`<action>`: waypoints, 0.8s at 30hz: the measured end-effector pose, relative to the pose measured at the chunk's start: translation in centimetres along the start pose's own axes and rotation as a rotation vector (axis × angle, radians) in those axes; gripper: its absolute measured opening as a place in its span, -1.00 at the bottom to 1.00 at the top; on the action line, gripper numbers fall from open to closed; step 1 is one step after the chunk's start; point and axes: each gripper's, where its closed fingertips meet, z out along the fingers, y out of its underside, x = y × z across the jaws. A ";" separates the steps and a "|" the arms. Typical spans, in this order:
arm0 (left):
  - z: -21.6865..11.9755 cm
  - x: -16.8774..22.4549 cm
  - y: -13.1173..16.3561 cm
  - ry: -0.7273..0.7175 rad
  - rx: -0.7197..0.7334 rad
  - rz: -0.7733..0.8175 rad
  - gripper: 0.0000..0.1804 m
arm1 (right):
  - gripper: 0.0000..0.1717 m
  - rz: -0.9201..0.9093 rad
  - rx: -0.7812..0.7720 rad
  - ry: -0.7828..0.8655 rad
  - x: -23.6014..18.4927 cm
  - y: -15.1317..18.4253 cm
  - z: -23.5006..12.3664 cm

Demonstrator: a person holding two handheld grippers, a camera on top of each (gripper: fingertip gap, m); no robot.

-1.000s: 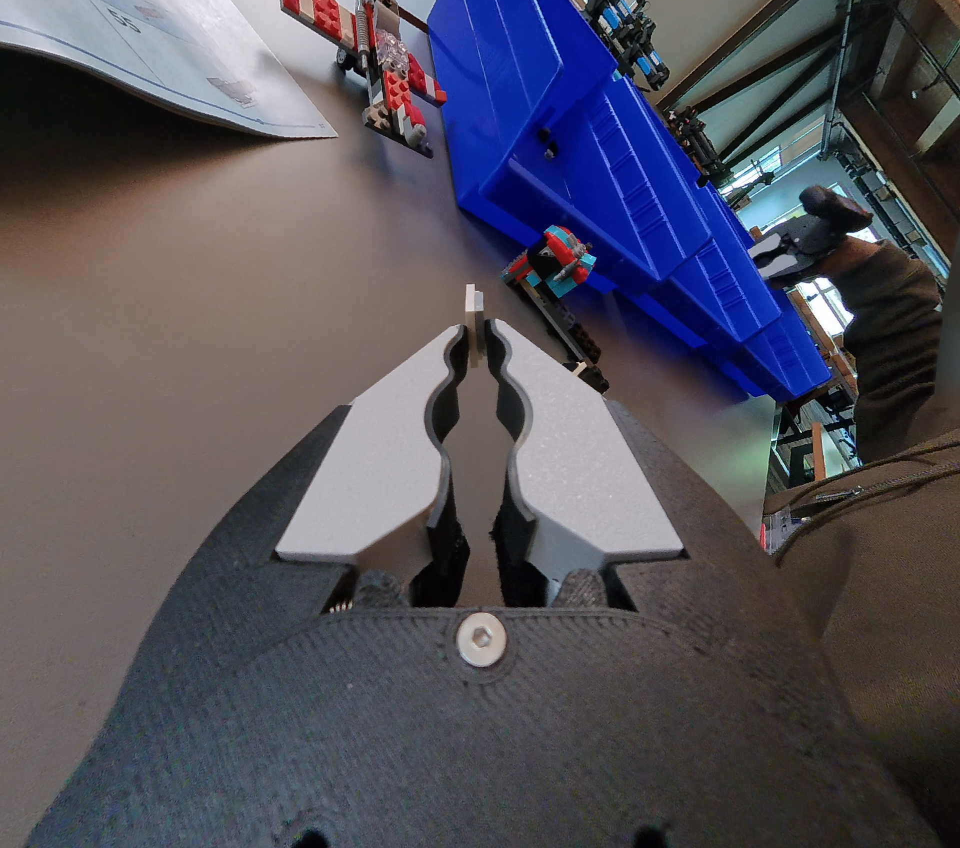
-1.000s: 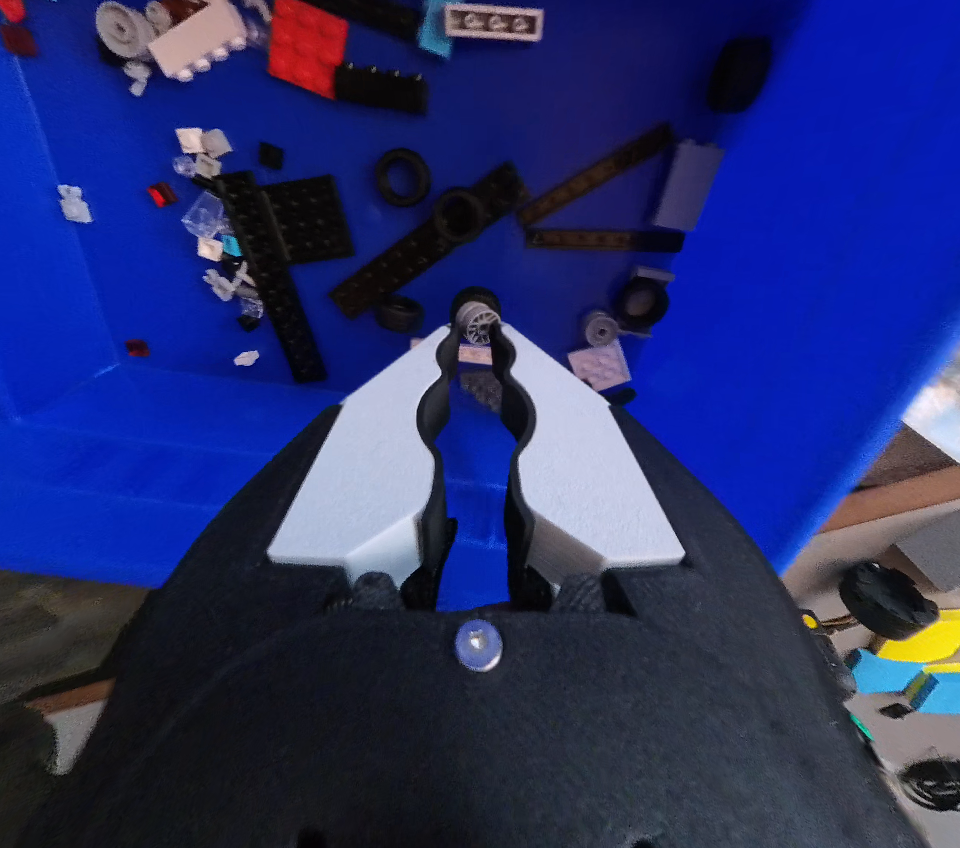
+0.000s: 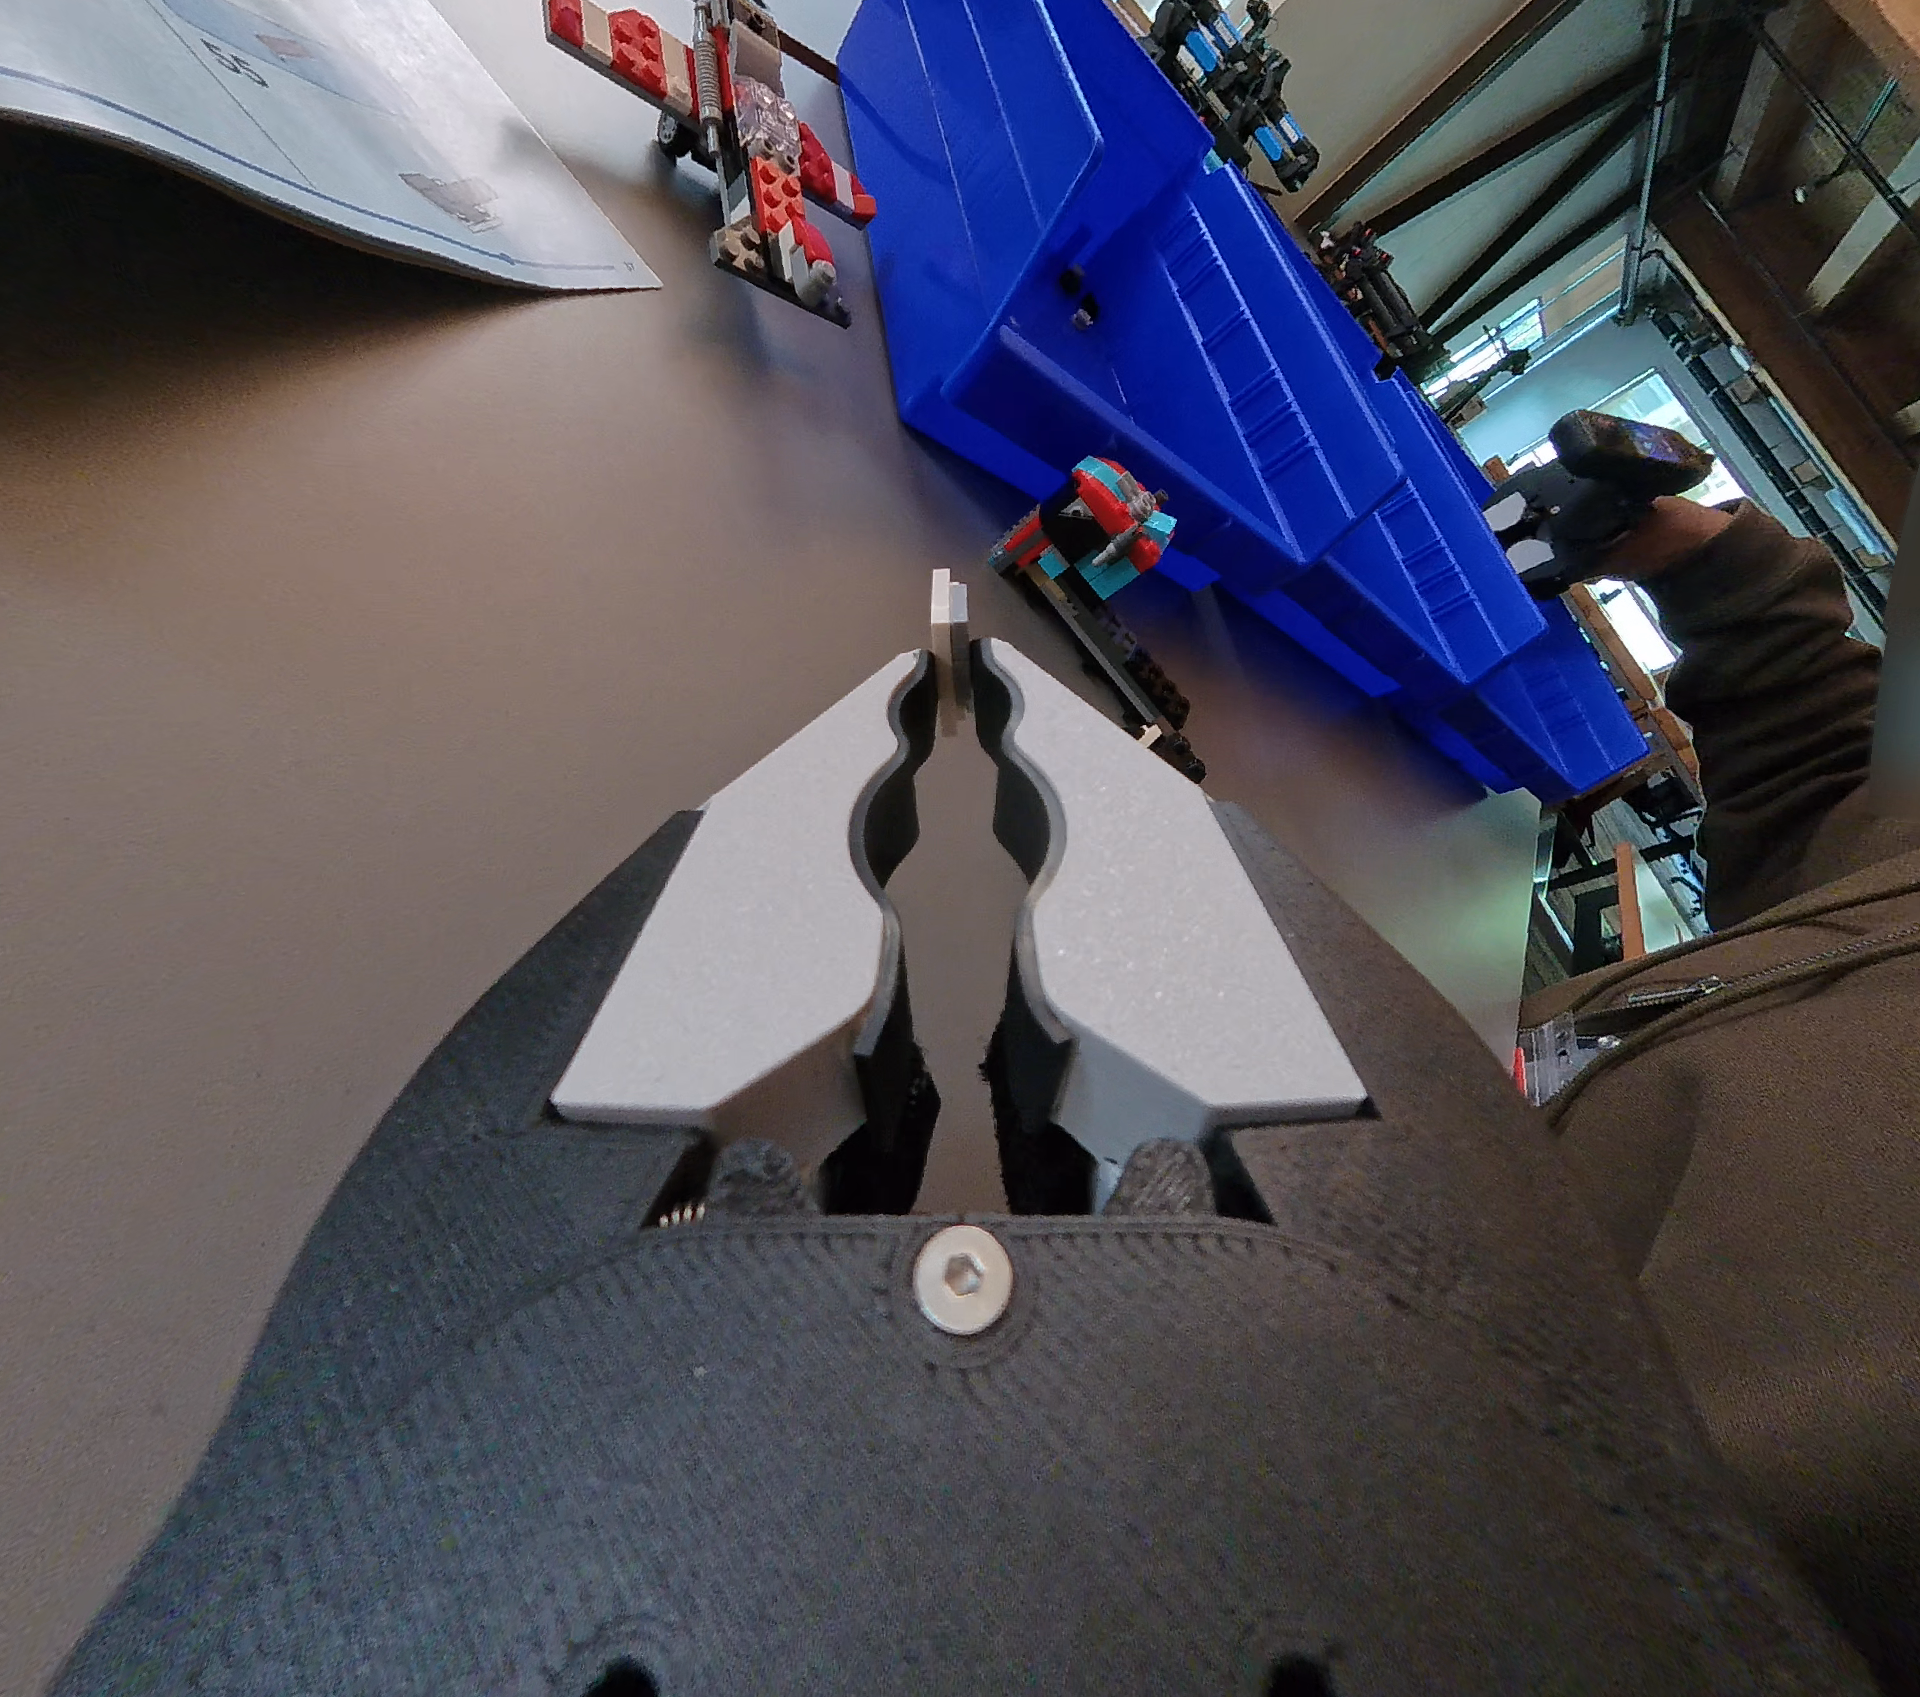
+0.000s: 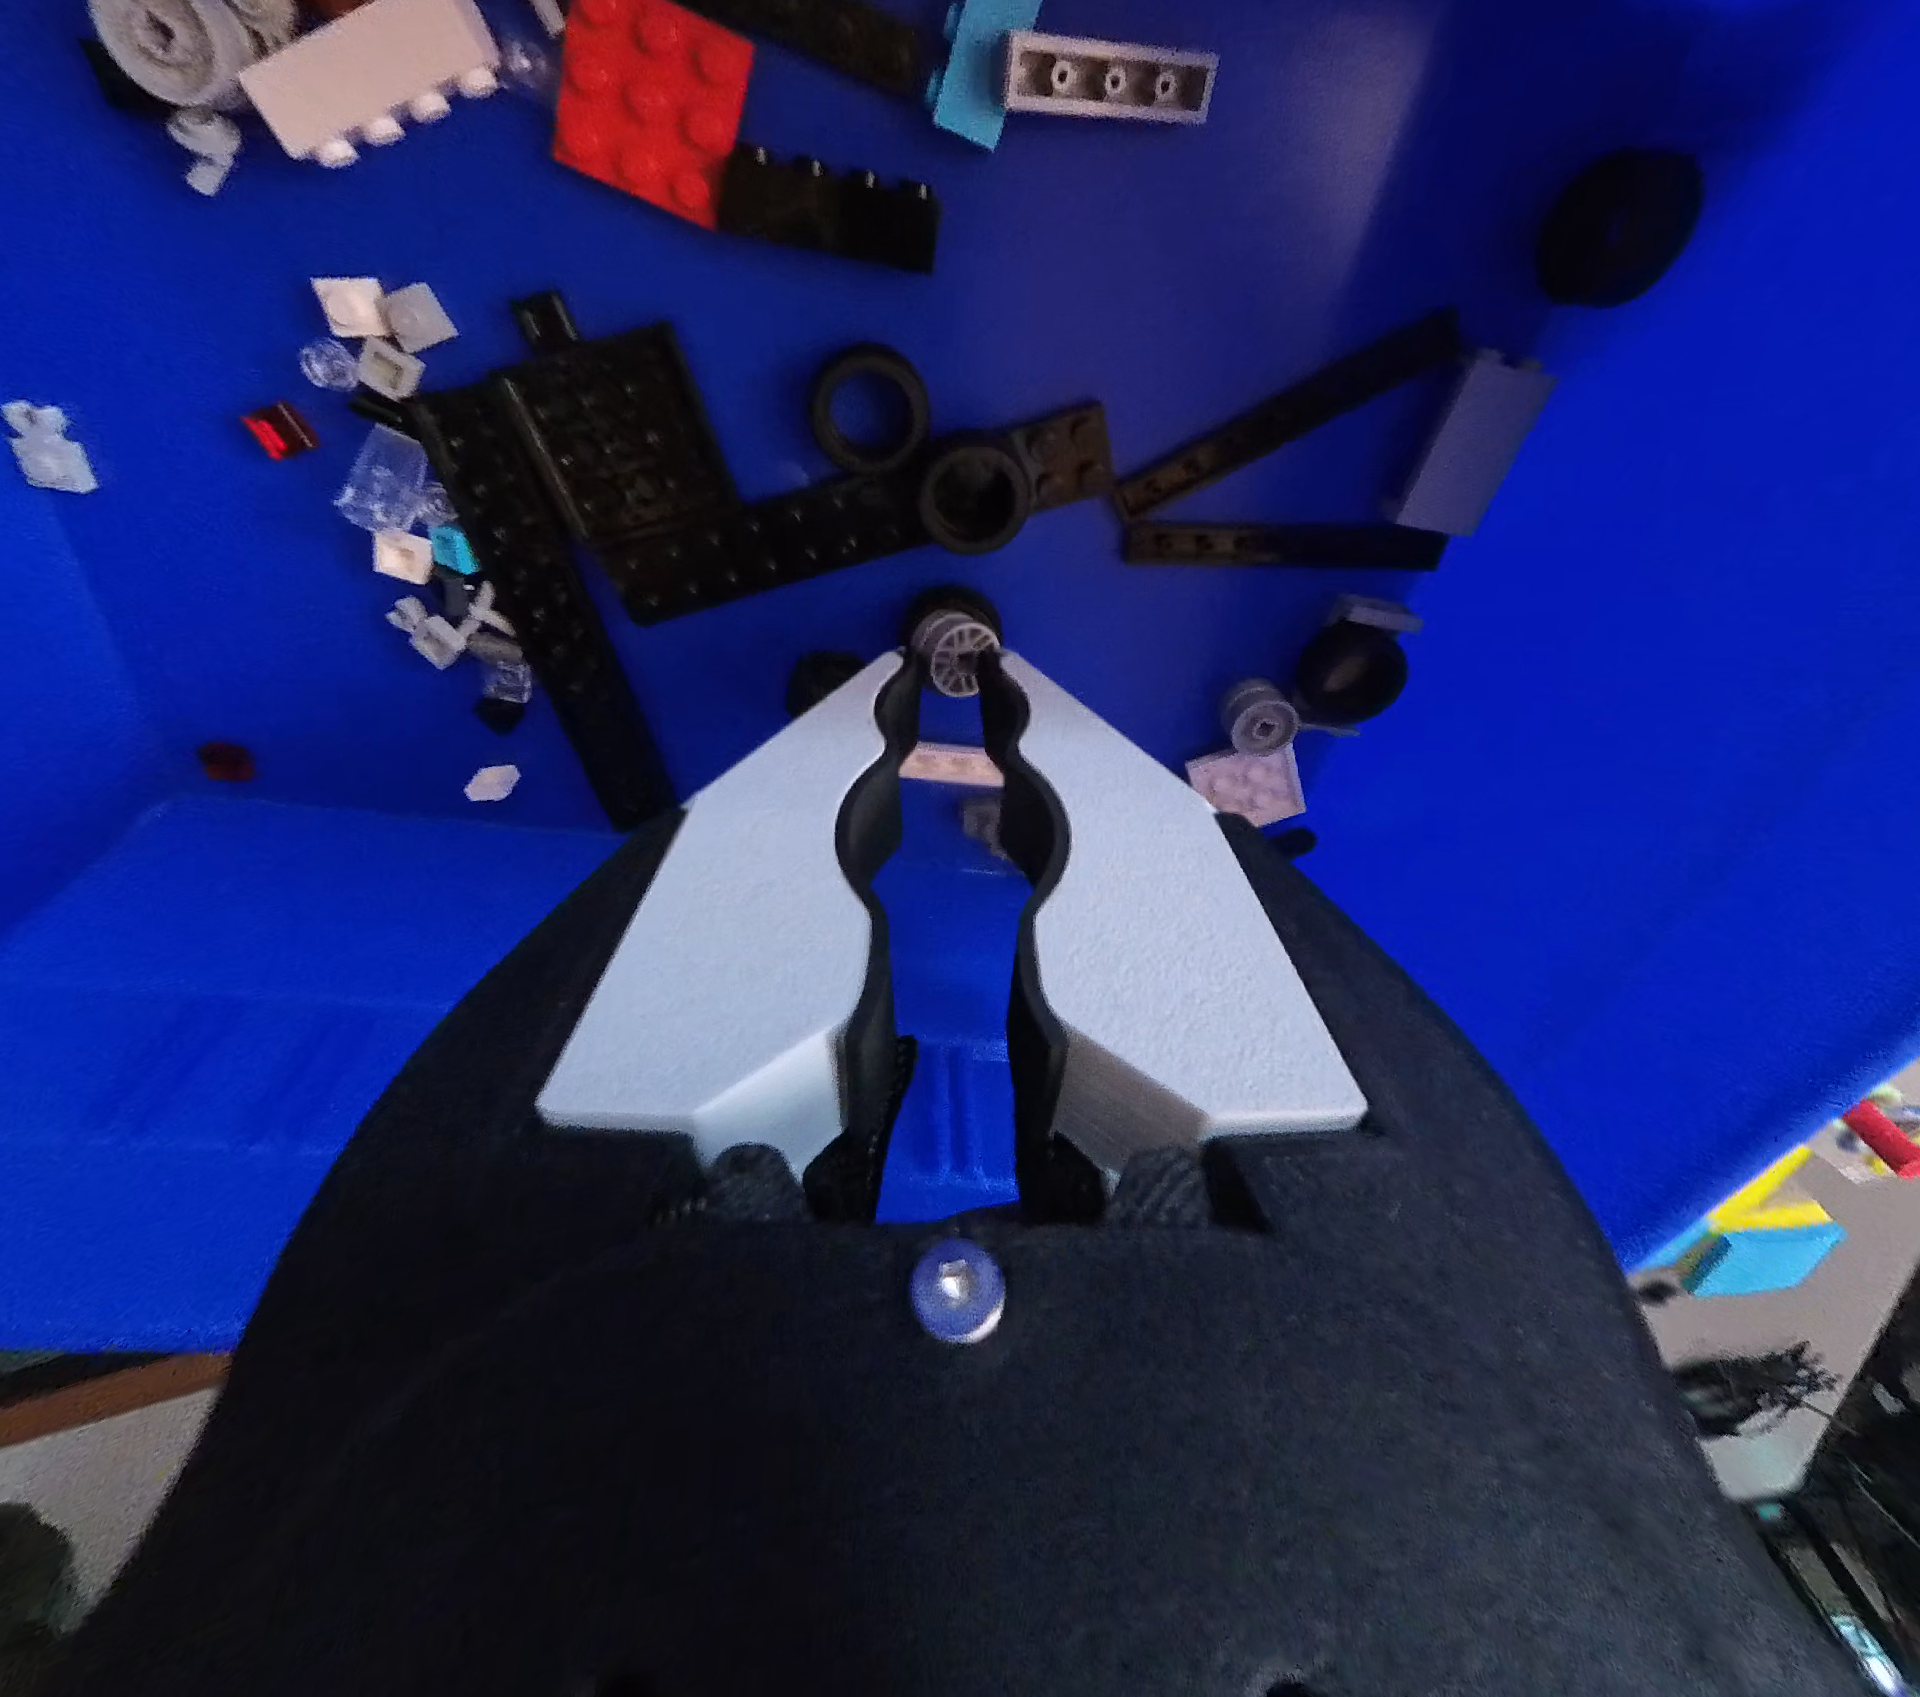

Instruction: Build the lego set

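Left tongs (image 3: pixel 951 660) clamp two thin stacked plates (image 3: pixel 948 624), white and grey, edge-on, long axis pointing fwd past the tips, above the surface (image 3: pixel 416 608). Right tongs (image 4: pixel 951 660) grip a small grey spoked wheel (image 4: pixel 954 655) at the tips, inside the blue bin (image 4: pixel 1662 712), loose bricks just beyond

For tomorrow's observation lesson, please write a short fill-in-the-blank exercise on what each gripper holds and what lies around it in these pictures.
1. The left gripper pinches thin stacked plates, white and ____.
2. The right gripper grips a small grey spoked ____.
3. The loose bricks lie in a bin coloured ____.
4. By the booklet stands a red-and-white toy ____.

Missing words: grey; wheel; blue; plane
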 end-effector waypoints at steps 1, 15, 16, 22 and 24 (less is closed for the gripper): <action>0.0 0.0 0.0 0.000 0.000 0.000 -0.92 | -0.84 0.002 0.034 -0.035 -0.5 -0.5 -0.2; 0.0 0.0 0.0 -0.003 -0.002 0.000 -0.92 | -0.84 0.025 0.060 -0.010 0.0 -0.5 -0.8; 0.0 0.0 0.0 -0.003 -0.003 0.000 -0.92 | -0.84 0.027 0.052 -0.002 0.1 -0.2 -0.7; 0.1 -0.1 0.1 -0.007 -0.006 -0.003 -0.92 | -0.84 0.041 0.074 0.017 0.5 0.1 -1.2; 0.1 -0.2 0.1 -0.009 -0.008 -0.004 -0.92 | -0.84 0.046 0.093 0.025 0.7 0.1 -1.6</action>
